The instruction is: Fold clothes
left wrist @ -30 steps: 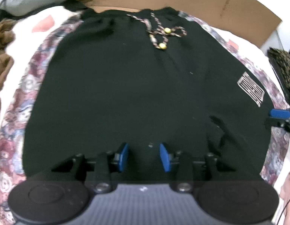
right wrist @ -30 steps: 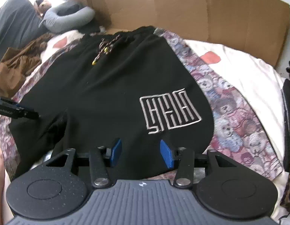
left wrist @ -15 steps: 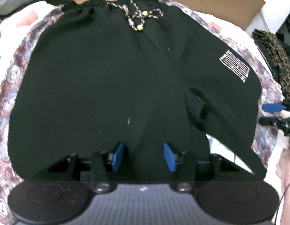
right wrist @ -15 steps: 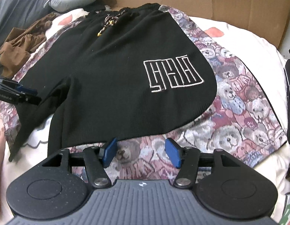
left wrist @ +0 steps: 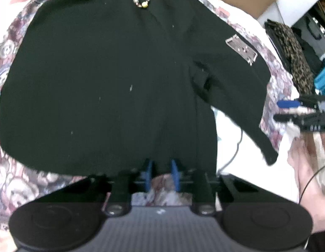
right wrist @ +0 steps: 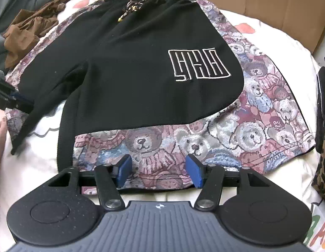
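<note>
We see the black shorts (right wrist: 141, 69) spread flat on the bed (right wrist: 284, 48), waistband toward its far edge by the cardboard (right wrist: 267, 2), leg hems toward us, so their long axis runs straight away from both tools. Our left gripper (left wrist: 161, 175) sits at the near hem of one leg, its blue pads narrowed over the cloth edge; whether it pinches the cloth we cannot tell. Our right gripper (right wrist: 158, 172) stands wide apart over the bear-patterned hem (right wrist: 183, 145) of the other leg, holding nothing. Each hem lies just ahead of its own gripper.
</note>
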The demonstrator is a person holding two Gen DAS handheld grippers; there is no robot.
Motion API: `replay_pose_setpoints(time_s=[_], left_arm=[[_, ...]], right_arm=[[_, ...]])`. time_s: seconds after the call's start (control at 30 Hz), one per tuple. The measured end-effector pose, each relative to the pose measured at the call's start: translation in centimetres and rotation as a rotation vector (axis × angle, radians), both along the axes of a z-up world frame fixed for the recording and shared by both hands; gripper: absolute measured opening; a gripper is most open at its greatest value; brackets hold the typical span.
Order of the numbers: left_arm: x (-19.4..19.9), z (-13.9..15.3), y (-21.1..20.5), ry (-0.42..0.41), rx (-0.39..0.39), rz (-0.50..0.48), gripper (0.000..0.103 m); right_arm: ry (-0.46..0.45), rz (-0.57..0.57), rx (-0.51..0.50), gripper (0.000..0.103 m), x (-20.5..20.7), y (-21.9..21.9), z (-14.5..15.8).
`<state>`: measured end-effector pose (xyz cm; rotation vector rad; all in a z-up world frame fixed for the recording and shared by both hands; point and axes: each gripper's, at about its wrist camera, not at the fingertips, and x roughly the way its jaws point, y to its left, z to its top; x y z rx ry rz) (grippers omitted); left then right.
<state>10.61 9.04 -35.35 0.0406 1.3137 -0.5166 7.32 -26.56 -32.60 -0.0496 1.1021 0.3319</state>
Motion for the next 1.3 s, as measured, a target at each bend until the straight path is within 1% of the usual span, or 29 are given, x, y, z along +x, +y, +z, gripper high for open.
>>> replay_pose_setpoints(time_s=[0.03,0.07,0.1,0.23,0.4,0.5,0.57,0.67,0.77,0.83,0.93,1.0,1.07,1.13,1.2,1.3], left_arm=[[-0.2,-0.3,0.1,0.025,0.004,-0.004,0.001],[-0.4,-0.6,0.2,0.053,0.008,-0.007,0.001],[-0.7,-0.9,0.3,0.080,0.011,-0.010,0.001],[-1.5,-1.1,0.5,0.090,0.014,-0.022,0.001],[-2.1,-1.0,1.0,0.122,0.018,-0.047,0.001],[-2.7,0.0,2.5,0.127,0.015,-0.028,0.001],[-3.0,0.8,3.7,0.122,0.013,-0.006,0.004],[-2.4,2.2,5.3,0.082,0.021,0.070,0.008],[-1.7,3.4,7.7,0.023,0.051,0.167,0.009],[-1.4,4.2,9.5,-0.029,0.094,0.233,0.009],[-1.3,5.5,11.5,-0.099,0.179,0.297,0.011],[-1.1,6.2,13.0,-0.106,0.203,0.346,0.012],[-1.1,6.4,13.5,-0.112,0.215,0.381,0.013],[-1.2,6.6,13.8,-0.129,0.233,0.406,0.015],[-1.3,6.1,14.5,-0.140,0.268,0.422,0.016],[-1.9,5.4,16.0,-0.128,0.301,0.435,0.017]], right_arm=[[0.008,-0.001,0.002,0.055,0.0,0.0,0.1],[0.011,-0.003,0.005,0.053,0.0,0.0,0.2],[0.006,-0.007,0.008,0.051,0.1,-0.1,0.4],[-0.012,-0.025,0.023,0.047,0.4,-0.2,1.0],[-0.044,-0.021,0.045,0.047,1.0,0.2,1.8],[-0.020,0.002,0.038,0.046,0.7,0.6,1.4],[-0.004,0.017,0.033,0.041,0.5,0.8,1.1],[0.020,0.039,0.025,0.041,0.1,1.2,0.6],[0.048,0.055,0.021,0.040,-0.2,1.4,0.2],[0.067,0.050,0.028,0.040,-0.3,1.2,0.1],[0.079,0.064,0.019,0.040,-0.5,1.3,0.1],[0.084,0.071,0.010,0.040,-0.6,1.4,0.3],[0.090,0.080,0.006,0.037,-0.7,1.4,0.6],[0.101,0.086,0.001,0.037,-0.8,1.3,0.8],[0.112,0.095,-0.023,0.035,-0.9,1.2,1.2],[0.115,0.086,-0.043,0.035,-0.8,0.5,1.9]])
